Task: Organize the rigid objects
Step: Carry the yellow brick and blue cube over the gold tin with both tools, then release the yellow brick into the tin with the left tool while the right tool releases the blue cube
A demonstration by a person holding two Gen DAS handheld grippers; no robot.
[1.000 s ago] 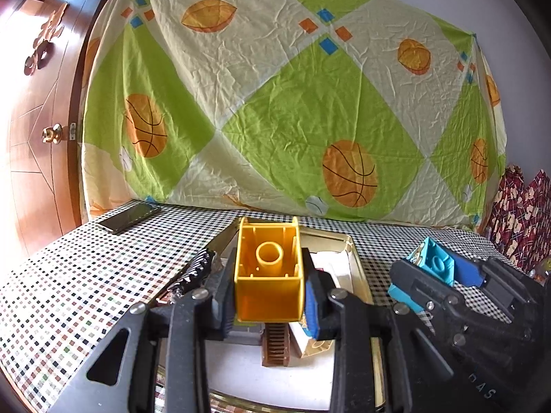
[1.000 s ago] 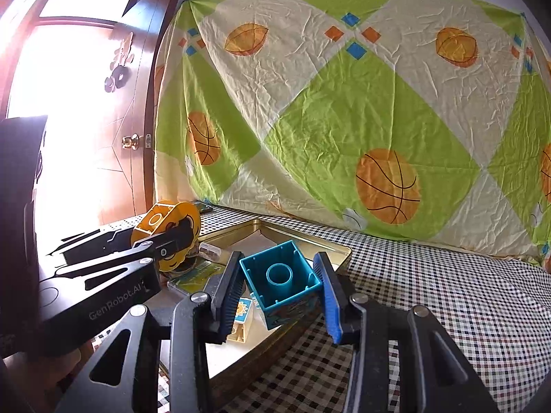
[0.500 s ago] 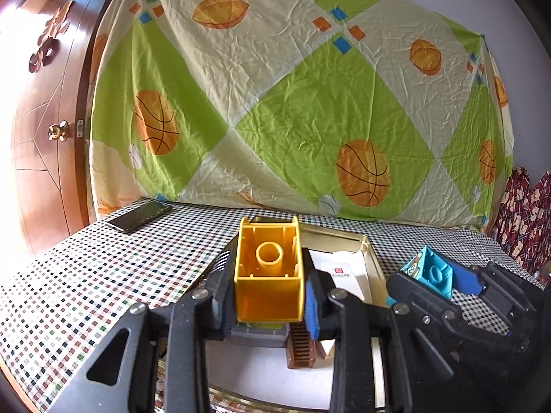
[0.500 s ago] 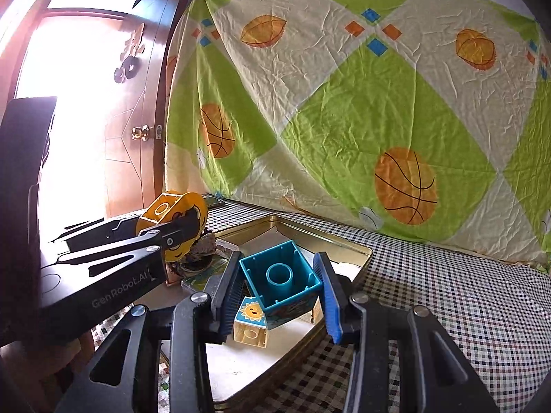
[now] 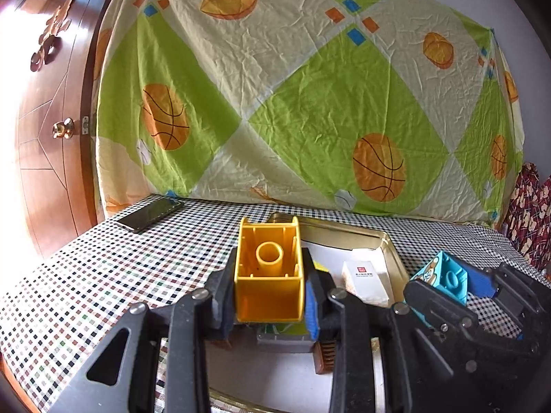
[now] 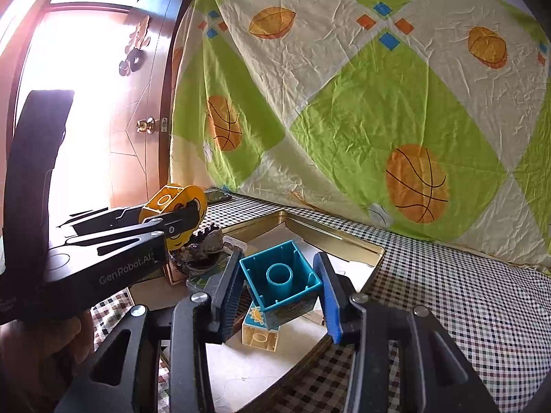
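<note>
Left gripper clamped on the yellow block, held above the near end of the gold tray. Block's hollow underside with round central tube faces the camera; long axis runs away along the fingers. Right gripper clamped on the teal block, over the tray's right side. Hollow side likewise faces the camera, block rotated slightly between the pads. Beneath it a small wooden block lies in the tray. Tray sits on a checkered tablecloth.
</note>
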